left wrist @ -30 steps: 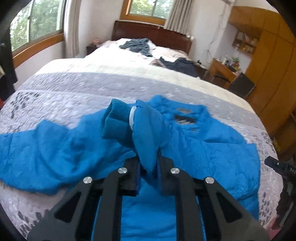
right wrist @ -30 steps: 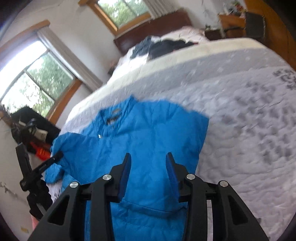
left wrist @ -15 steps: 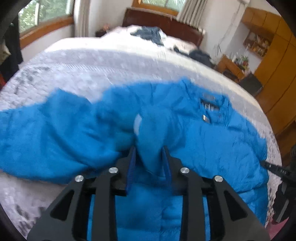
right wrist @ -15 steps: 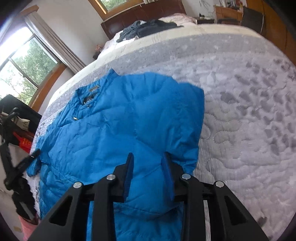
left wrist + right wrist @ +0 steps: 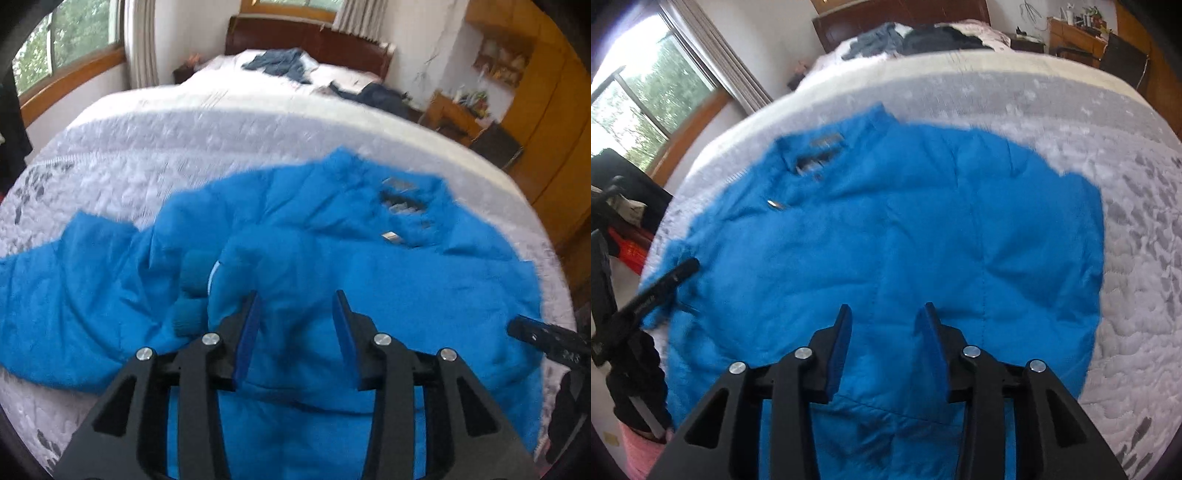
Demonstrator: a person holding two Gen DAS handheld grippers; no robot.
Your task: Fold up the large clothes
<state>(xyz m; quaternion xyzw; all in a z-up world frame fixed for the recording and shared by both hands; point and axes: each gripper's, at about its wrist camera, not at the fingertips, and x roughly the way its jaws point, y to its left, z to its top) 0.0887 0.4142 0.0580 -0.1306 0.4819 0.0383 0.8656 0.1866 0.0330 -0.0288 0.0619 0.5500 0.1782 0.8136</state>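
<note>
Bedroom with wooden wardrobes, and through my left wrist view a bed (image 5: 155,147) under a grey quilt carries the blue padded jacket (image 5: 424,288), spread near the foot edge. One sleeve (image 5: 66,314) trails toward the left edge, its knit cuff (image 5: 192,295) bunched by my left tool (image 5: 295,314), whose fingers stand wide with nothing between them. Through my right wrist view the jacket (image 5: 923,240) lies flat with its collar (image 5: 820,155) toward the headboard; my right tool (image 5: 882,325) hangs over the hem, fingers apart and gripping nothing
</note>
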